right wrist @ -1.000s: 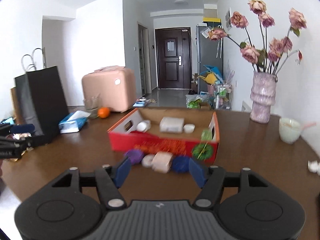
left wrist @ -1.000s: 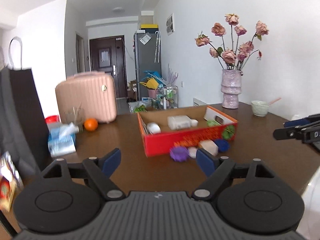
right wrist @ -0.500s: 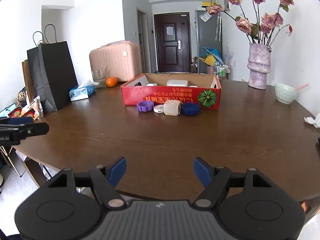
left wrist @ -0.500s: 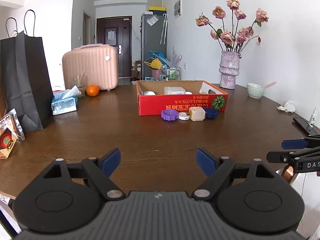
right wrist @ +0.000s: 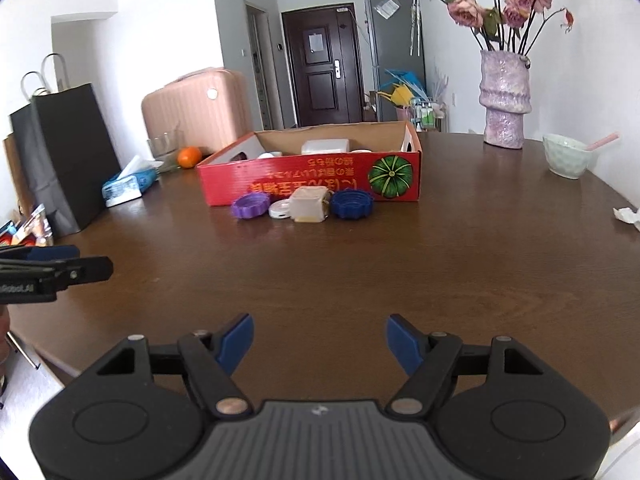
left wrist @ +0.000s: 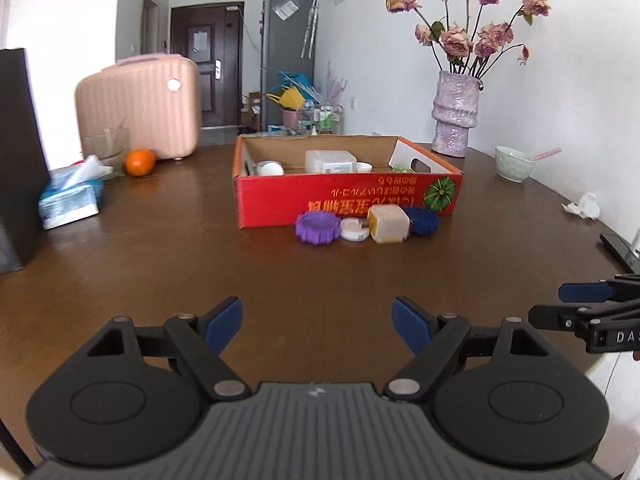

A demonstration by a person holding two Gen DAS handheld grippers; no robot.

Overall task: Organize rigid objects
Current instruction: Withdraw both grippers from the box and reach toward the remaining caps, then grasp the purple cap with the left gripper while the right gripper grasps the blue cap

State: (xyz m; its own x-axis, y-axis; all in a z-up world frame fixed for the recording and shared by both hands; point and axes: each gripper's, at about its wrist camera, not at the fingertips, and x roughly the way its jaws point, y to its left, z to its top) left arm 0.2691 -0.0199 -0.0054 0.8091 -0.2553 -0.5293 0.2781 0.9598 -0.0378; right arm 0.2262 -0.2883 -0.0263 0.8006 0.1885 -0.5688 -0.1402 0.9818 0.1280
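Hovering spread and empty over the near table edge (left wrist: 320,280), the left gripper (left wrist: 318,322) and right gripper (right wrist: 319,338) face four loose pieces, purple cap (left wrist: 318,228) among them, lying against the red box (left wrist: 344,200), so approach seems underway, needing a reach forward.

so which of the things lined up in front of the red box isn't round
The beige cube, third from the left: blocky, between the flat white disc and the dark blue cap. The purple cap is round too.

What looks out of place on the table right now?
Four small items sit outside the red box, along its front wall: a purple cap, a white disc, a beige cube, a blue cap. A crumpled tissue lies nearby.
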